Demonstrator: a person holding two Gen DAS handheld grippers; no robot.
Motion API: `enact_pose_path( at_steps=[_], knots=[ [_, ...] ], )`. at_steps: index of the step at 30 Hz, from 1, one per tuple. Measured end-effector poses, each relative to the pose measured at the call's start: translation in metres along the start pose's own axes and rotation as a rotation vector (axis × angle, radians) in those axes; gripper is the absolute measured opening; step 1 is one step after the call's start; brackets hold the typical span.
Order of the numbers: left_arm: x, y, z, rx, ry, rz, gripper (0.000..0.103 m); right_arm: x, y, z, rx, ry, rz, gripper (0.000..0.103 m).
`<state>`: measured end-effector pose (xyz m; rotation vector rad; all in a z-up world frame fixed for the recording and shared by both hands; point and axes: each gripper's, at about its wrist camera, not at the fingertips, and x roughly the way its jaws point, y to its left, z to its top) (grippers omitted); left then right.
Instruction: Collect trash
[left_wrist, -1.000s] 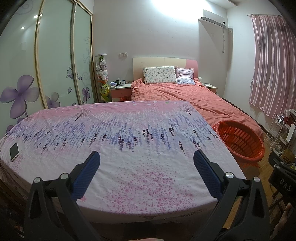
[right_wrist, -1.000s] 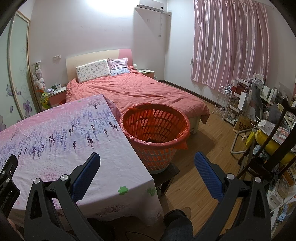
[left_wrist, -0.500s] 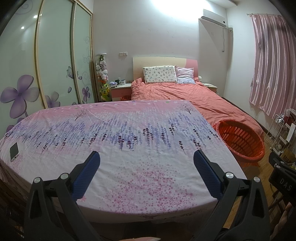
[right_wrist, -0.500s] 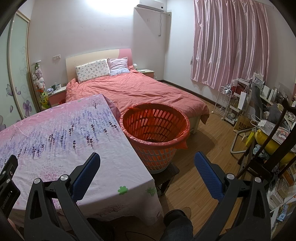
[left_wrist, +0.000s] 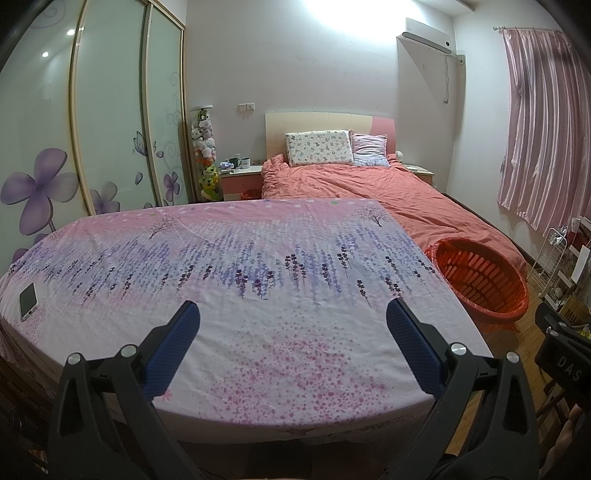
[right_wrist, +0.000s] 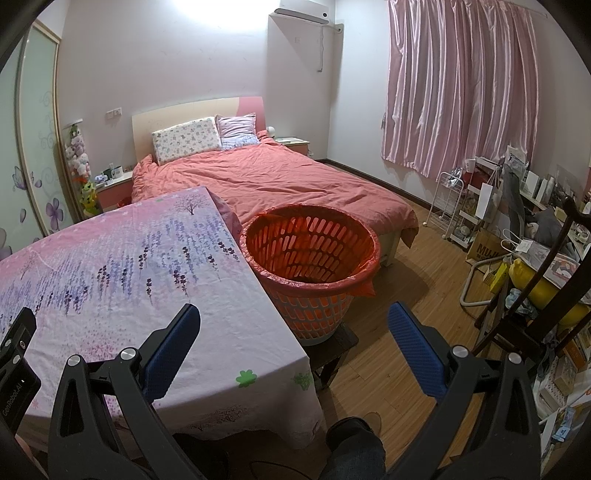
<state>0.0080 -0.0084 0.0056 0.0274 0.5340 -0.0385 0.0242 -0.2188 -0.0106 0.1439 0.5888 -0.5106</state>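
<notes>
A phone (left_wrist: 28, 301) lies at the left edge of the bench (left_wrist: 258, 280), which is under a flowered cloth. The left gripper (left_wrist: 293, 325) hangs over the near side, fingers (left_wrist: 171, 347) spread wide and empty. The right gripper (right_wrist: 294, 325) is just as wide and empty, above the bench's right corner. The orange basket (right_wrist: 310, 258) stands just beside that edge, on a dark stool (right_wrist: 338, 345); no trash shows on the cloth.

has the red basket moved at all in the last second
No. In the right wrist view the red basket sits at the same spot beside the table edge, in front of the bed.
</notes>
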Motion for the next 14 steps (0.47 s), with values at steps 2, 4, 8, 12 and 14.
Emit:
enact_pose_path(
  at_steps=[2,4,8,12,14],
  knots=[
    [-0.0001,-0.0001,0.0,0.001,-0.001,0.004,0.099,0.0,0.0001,0.0,0.0,0.0,0.0,0.101],
    [-0.0001,-0.0002,-0.001,0.0,-0.001,0.002,0.099,0.0002,0.0001,0.0001,0.0,0.0,0.0,0.101],
    [-0.0003,-0.0004,-0.001,0.0,0.0,0.002,0.099,0.0003,0.0,0.0004,0.0,-0.001,0.0,0.101],
    [0.0007,0.0007,-0.0029,-0.001,0.003,-0.004,0.099,-0.0001,0.0,0.0006,0.0,-0.001,-0.001,0.101],
    [0.0007,0.0011,-0.0031,0.0,0.003,-0.005,0.099,0.0004,-0.0001,0.0006,0.0,0.0,-0.001,0.101]
  ],
)
